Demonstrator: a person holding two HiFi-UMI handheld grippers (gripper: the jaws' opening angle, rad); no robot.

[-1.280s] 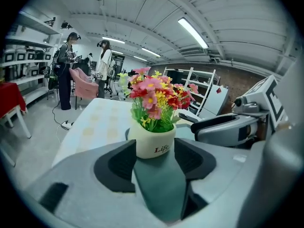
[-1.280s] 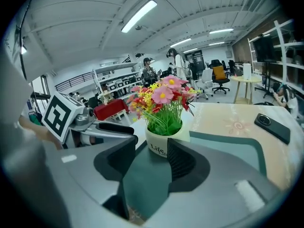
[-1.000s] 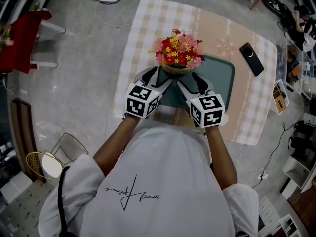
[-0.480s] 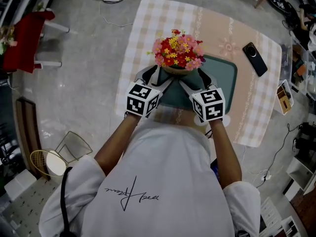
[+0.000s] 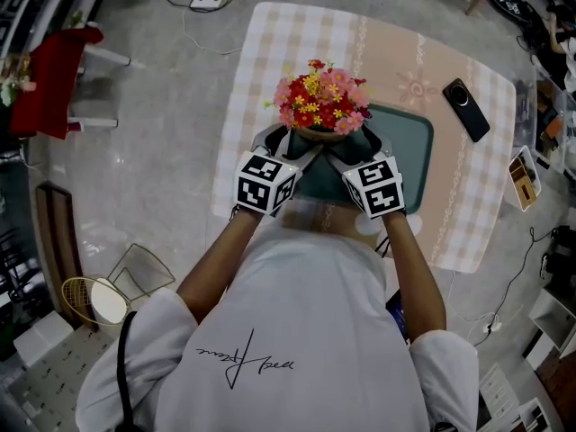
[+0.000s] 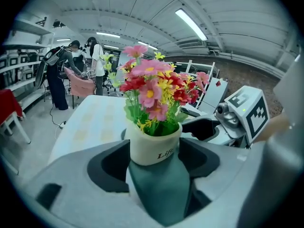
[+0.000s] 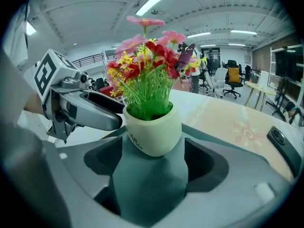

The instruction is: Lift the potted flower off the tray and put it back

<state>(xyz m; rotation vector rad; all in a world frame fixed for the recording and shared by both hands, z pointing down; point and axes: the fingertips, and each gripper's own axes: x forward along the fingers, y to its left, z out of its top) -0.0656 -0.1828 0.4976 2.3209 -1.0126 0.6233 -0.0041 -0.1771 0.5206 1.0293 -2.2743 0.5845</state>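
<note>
A cream pot [image 5: 320,134] of red, pink and yellow flowers [image 5: 319,97] stands on the dark teal tray [image 5: 407,142] on the table. My left gripper [image 5: 290,140] and right gripper [image 5: 353,144] reach in from the near side, one at each flank of the pot. In the left gripper view the pot [image 6: 154,146] sits between the jaw tips, which are opening and keep a thin gap to its sides. The right gripper view shows the pot [image 7: 153,129] resting on the tray [image 7: 149,179]; those jaws are also opening and stand off it.
A checked cloth [image 5: 261,57] covers the table. A black phone [image 5: 466,109] lies on it at the right, beyond the tray. Off the table, a red chair [image 5: 49,79] stands at the left, a power strip [image 5: 209,0] lies on the floor at the back, and boxes [image 5: 525,171] sit at the right.
My right gripper has sunk a little and its jaws have spread. The left gripper has stayed in place. The pot has come to rest on the tray.
</note>
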